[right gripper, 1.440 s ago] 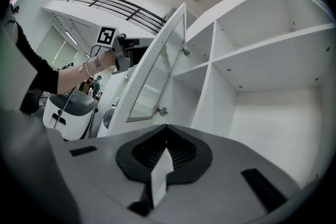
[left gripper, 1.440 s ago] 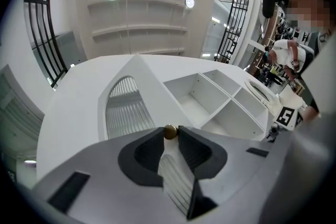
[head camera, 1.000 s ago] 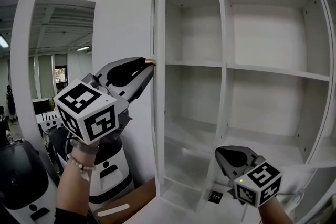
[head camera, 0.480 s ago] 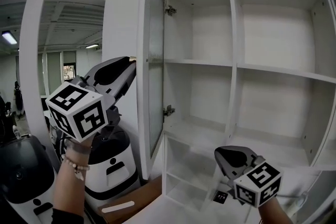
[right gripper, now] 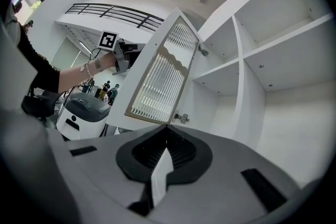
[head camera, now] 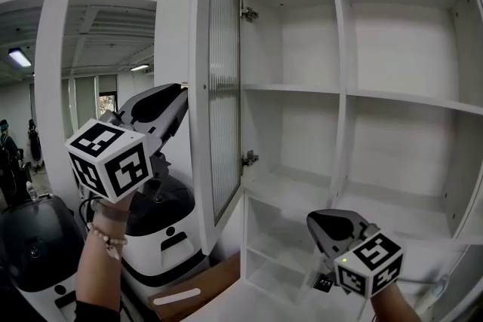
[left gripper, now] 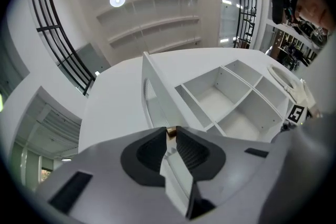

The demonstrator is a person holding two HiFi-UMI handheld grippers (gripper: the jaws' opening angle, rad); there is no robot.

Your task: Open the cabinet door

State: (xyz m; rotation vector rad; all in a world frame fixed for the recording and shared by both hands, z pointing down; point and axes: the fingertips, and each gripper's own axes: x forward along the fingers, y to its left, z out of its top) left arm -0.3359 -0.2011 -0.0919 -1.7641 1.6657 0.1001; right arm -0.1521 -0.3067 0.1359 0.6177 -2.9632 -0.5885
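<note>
No words, numbers or brands can be read; the square markers (head camera: 113, 166) carry black-and-white patterns only.

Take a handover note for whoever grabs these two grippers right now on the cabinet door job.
Left gripper: jaws have just been closing; the tips pinch the brass knob on the edge of the door.
Right gripper: shut, empty, low in front of the cabinet.
Done: the door is swung well out on its hinges, shelves exposed.
Left: probably only release the brass knob and draw back.
</note>
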